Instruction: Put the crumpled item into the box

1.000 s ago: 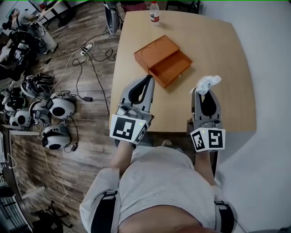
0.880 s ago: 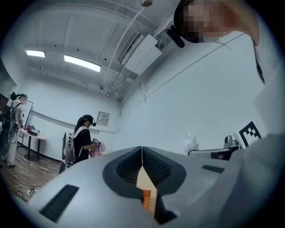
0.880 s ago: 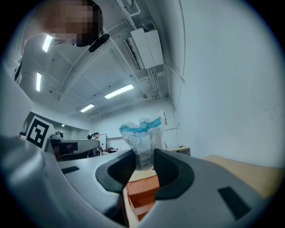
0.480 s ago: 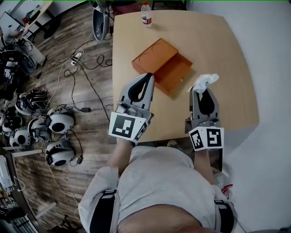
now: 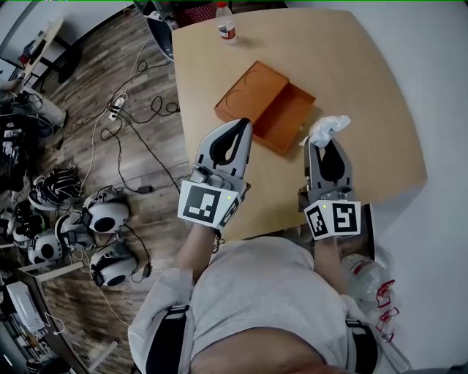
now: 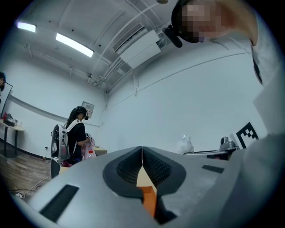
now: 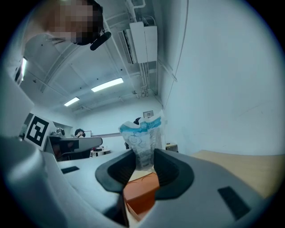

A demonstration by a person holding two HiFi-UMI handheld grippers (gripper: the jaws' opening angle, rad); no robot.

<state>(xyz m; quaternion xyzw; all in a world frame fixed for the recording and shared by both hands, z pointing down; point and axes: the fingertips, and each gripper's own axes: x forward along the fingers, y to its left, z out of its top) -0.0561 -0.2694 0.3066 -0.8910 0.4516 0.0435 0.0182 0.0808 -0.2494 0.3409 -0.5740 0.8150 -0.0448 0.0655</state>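
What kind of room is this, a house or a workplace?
Most likely a lab or workroom, not a home: cables trail over the wooden floor, round white helmet-like gear lies in a heap beside the table, and long strip lights run overhead.

Grey shirt (image 5: 256, 292), grey left gripper (image 5: 243, 124) and right gripper (image 5: 322, 142), marker cubes (image 5: 208, 206)

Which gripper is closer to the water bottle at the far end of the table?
Left. The left gripper lies almost in line with the bottle on the table's left half; the right gripper, clamping the crumpled item, sits farther off to the right.
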